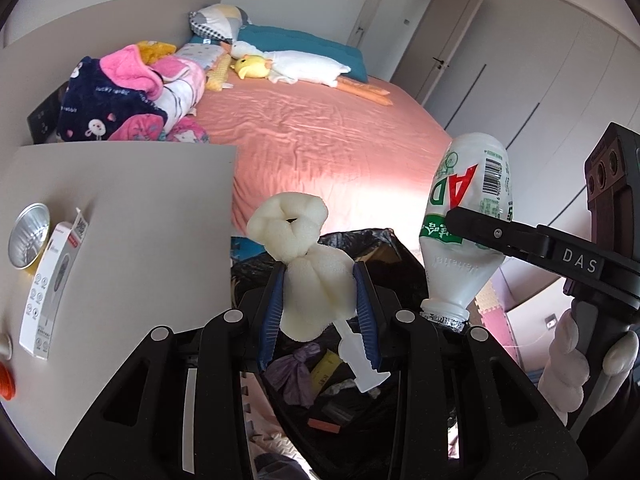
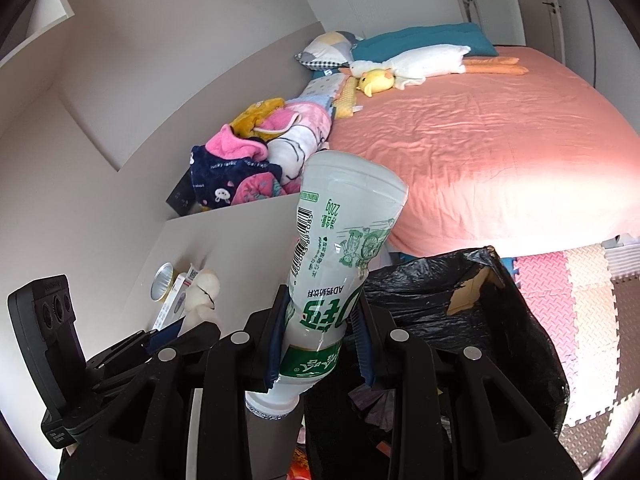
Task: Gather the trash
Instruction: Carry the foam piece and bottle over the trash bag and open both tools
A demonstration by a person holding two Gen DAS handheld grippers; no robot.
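Note:
My left gripper [image 1: 319,312] is shut on a crumpled white foam piece [image 1: 304,256] with a white plastic tag hanging under it, held above the black trash bag [image 1: 360,244]. My right gripper [image 2: 320,340] is shut on a white AD milk bottle [image 2: 340,248], held upside down, mouth toward me, over the black bag [image 2: 480,320]. The bottle also shows in the left wrist view [image 1: 468,224], to the right of the foam. The bag holds several bits of trash, among them a purple wrapper [image 1: 292,372].
A grey bedside table [image 1: 140,220] at the left carries a foil cup [image 1: 28,236], a white carton [image 1: 52,292] and an orange item [image 1: 6,380]. Behind lies a bed with a pink sheet [image 1: 320,132], clothes and plush toys. Foam floor mats [image 2: 568,292] lie at the right.

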